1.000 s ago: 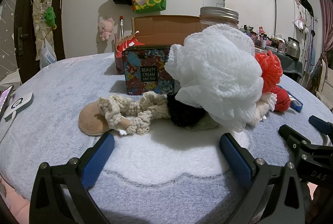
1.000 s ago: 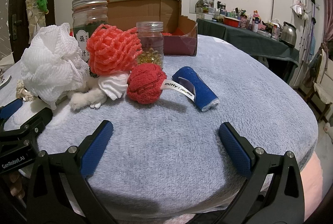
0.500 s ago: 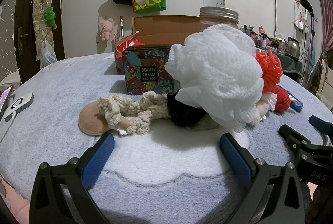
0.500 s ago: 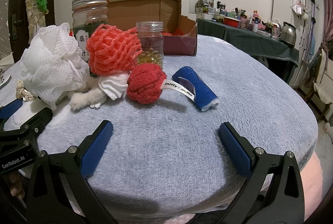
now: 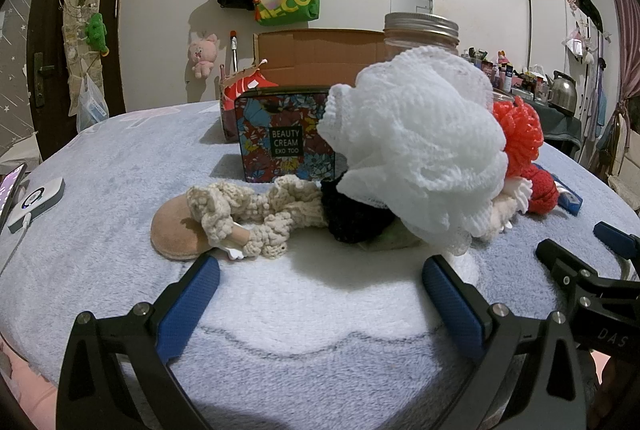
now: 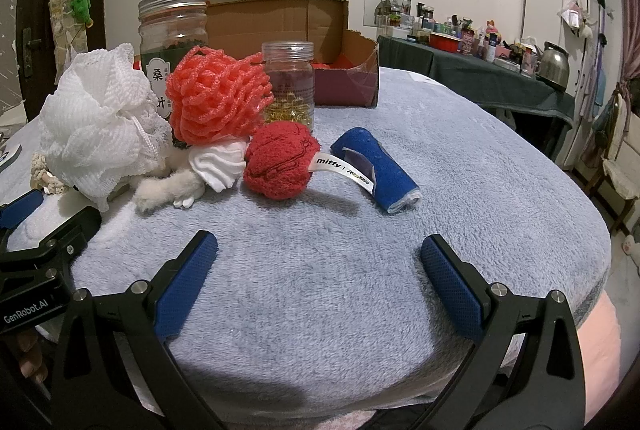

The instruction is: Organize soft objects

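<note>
Left gripper [image 5: 320, 280]: held low and level, jaws spread wide, nothing gripped between the blue pads [image 5: 188, 304]. Right gripper [image 6: 319, 258]: held low and level alongside, jaws likewise spread wide, blue pads [image 6: 450, 288] bare, nothing gripped.

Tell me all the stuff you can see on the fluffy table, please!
Blanket: one, pale blue, covers the table.
White pouf: one, white, middle of the pile.
Orange pouf: one, orange-red, right of the white pouf.
Red ball: one, red, with a white tag, in front of the small jar.
Blue roll: one, blue, right of the red ball.
Cream scrunchie: one, cream, left end of the pile.
Tan pad: one, tan, under the scrunchie's end.
Tin: one, flowery, behind the pile.
Big jar: one, metal lid, behind the poufs.
Small jar: one, clear, gold bits inside.
Box: one, brown cardboard, at the back.
Left gripper: open, empty.
Right gripper: open, empty.
</note>
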Motion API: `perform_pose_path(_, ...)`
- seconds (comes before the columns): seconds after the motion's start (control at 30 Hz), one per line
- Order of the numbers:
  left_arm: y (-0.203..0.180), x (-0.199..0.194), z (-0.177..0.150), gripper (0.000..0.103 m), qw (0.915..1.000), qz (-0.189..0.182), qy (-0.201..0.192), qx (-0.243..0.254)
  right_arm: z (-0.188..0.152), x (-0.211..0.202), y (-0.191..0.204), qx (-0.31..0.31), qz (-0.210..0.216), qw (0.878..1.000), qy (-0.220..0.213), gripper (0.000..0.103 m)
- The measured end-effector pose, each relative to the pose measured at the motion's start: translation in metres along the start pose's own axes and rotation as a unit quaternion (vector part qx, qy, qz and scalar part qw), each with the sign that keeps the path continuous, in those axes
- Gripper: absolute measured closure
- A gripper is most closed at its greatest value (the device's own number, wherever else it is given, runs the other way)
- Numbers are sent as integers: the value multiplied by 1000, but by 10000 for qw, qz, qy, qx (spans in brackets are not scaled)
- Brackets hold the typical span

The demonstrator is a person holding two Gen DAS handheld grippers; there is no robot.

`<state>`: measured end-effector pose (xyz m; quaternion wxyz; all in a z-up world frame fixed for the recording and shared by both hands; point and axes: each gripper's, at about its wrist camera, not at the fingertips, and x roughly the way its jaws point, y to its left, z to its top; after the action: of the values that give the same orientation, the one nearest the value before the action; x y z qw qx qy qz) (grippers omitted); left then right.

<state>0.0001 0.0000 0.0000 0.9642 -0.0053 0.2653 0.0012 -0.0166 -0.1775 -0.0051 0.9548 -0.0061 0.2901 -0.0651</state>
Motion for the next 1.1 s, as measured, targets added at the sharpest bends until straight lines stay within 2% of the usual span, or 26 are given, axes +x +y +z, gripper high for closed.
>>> perform_pose_path(0.93,0,0,0,0,10000,-2,-2,1,0,0,0,-1,-1,10000,-2,0)
perform_pose_path(1.1,0,-4,1,0,9998,-176,-51,48,0,-2,-2,-14,79,10000,36,0)
